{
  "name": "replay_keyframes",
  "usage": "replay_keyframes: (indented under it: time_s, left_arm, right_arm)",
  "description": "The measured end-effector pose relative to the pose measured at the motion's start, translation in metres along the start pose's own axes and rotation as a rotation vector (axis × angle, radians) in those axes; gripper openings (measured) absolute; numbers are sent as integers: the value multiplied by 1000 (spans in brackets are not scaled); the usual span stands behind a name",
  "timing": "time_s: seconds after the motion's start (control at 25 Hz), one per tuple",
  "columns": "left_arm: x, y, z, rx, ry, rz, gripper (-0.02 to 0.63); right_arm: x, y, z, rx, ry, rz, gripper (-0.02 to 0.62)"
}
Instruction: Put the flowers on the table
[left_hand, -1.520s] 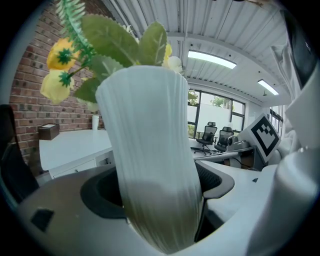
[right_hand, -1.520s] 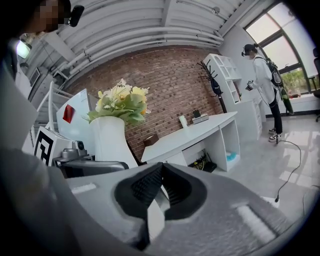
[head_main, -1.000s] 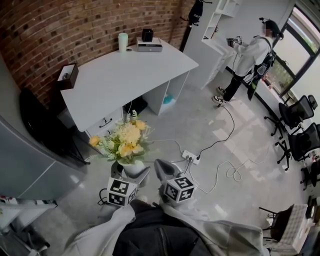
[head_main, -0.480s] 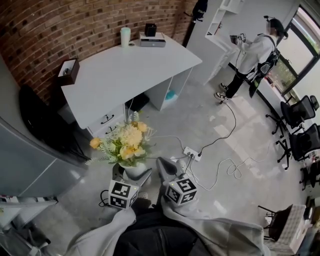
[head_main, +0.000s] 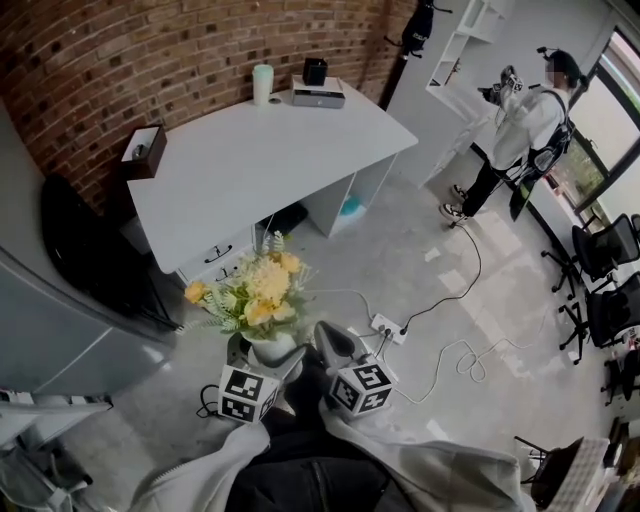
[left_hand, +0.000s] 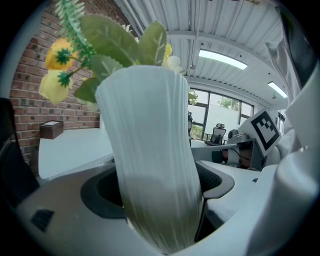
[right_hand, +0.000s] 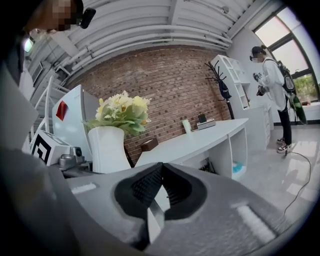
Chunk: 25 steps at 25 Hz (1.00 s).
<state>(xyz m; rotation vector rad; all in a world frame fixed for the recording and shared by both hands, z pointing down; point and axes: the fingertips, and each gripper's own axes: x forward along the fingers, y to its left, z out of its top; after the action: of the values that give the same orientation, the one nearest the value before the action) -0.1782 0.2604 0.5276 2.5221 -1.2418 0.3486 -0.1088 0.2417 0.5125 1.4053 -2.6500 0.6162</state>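
Items as we count them:

- Flowers (head_main: 255, 290), one bunch: yellow and cream blooms with green leaves. They stand upright in one white ribbed vase (left_hand: 155, 150). We place it over the grey floor, near the front edge of the table (head_main: 250, 170) and not on it.
- Left gripper (head_main: 268, 352), one: both jaws press on the vase's lower body and carry it.
- Right gripper (right_hand: 161, 170), one: jaws closed together with nothing between them, just beside the left gripper.
- White table, one. On it we count four things: one pale cup (head_main: 262, 83), one brown box (head_main: 145, 152), one flat grey unit (head_main: 318, 97), and one small black box (head_main: 315, 70) on top of that unit.
- Power strip (head_main: 385, 327), one, on the floor with cables running from it.
- Person (head_main: 525, 120), one, standing well apart by the white shelves.
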Motion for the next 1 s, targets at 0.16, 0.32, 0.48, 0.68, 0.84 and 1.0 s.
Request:
replay_keyframes:
  time_s: [0.16,0.32,0.48,0.68,0.84,1.0]
  left_arm:
    - [31,22,15,-7,5,22,425]
    - [69,43,32,-15,8,35,425]
    - [109,63,54,-35,3,54,425]
    - [159,70,76,-38,-12,46,425]
    - [190,74,87,-39,-7,36,425]
    - [213,80,95,-36,-6,29,425]
  right_arm:
    - [36,-23,17,1,12,29,0]
    - [72,-52,33,11,36,50,0]
    - [105,-80,56,-2,54,81,0]
    - [132,-127,76,0,53,76,0]
    - [149,-157,86,18,59,72,0]
    - [164,-175,93,23,56,79,0]
